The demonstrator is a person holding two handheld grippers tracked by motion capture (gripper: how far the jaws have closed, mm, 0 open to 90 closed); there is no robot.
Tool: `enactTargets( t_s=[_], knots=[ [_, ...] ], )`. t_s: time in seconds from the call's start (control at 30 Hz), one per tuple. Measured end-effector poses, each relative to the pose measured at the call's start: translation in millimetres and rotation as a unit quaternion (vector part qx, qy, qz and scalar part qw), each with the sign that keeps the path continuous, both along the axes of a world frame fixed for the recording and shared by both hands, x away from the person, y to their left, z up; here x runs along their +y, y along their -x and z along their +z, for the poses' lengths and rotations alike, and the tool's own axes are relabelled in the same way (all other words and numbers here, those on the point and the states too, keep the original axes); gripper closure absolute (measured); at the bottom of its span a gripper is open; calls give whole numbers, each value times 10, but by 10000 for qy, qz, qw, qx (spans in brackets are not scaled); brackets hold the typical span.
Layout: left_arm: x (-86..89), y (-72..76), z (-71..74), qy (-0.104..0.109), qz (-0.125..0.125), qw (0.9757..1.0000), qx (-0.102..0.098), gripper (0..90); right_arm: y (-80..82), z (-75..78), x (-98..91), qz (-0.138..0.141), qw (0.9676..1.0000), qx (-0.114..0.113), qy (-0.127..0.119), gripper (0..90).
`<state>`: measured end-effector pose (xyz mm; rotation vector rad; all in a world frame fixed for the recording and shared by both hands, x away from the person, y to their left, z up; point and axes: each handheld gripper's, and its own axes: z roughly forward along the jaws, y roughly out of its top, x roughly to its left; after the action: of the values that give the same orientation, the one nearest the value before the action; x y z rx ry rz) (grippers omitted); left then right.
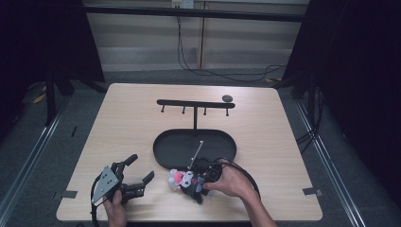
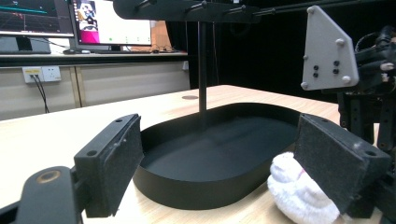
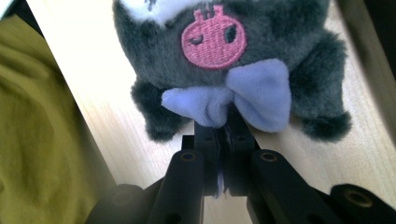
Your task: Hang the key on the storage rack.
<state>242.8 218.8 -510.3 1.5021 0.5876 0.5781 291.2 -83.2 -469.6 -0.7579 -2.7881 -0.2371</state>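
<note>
Nearest your lens, the two black jaws of your right gripper (image 3: 224,135) stand pressed together, pinching the lower edge of the pale lilac fabric bow (image 3: 243,95) on the dark grey plush toy with the pink embroidered face patch (image 3: 219,42); a sliver of lilac cloth shows between the pads. That toy lies on the light wooden table (image 1: 127,127) directly ahead of your jaws, just short of the black oval tray (image 1: 165,142) from which a black hook stand with a crossbar (image 1: 195,105) rises. Your left gripper (image 1: 137,171) rests to the far side of the toy with its jaws spread wide and nothing between them; past its right jaw you can see a white fluffy part of the toy (image 2: 296,193) close by on the table, touching neither pad. To do the lift well, judge that the pinch holds only thin fabric: raise slowly and straight, let the body hang beneath the bow, and avoid a sideways swing that could pull the cloth free. Keep the open gripper ready beneath or beside the plush to steady it on the way toward the tray or the hooks.
</note>
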Motion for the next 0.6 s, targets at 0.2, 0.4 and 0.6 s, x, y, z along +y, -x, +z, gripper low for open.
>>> enactTargets(
  t_s=[0.2,0.4,0.6],
  knots=[
    [0,1,0,-1,4,10000,-2,153,-26,56,-1,193,9994,-154,236,871],
    [-1,0,0,3,3,10000,4,153,-27,172,-24,248,9993,-47,289,871],
    [-1,0,0,7,7,10000,3,153,-16,325,-3,469,9979,-36,451,871]
  ],
)
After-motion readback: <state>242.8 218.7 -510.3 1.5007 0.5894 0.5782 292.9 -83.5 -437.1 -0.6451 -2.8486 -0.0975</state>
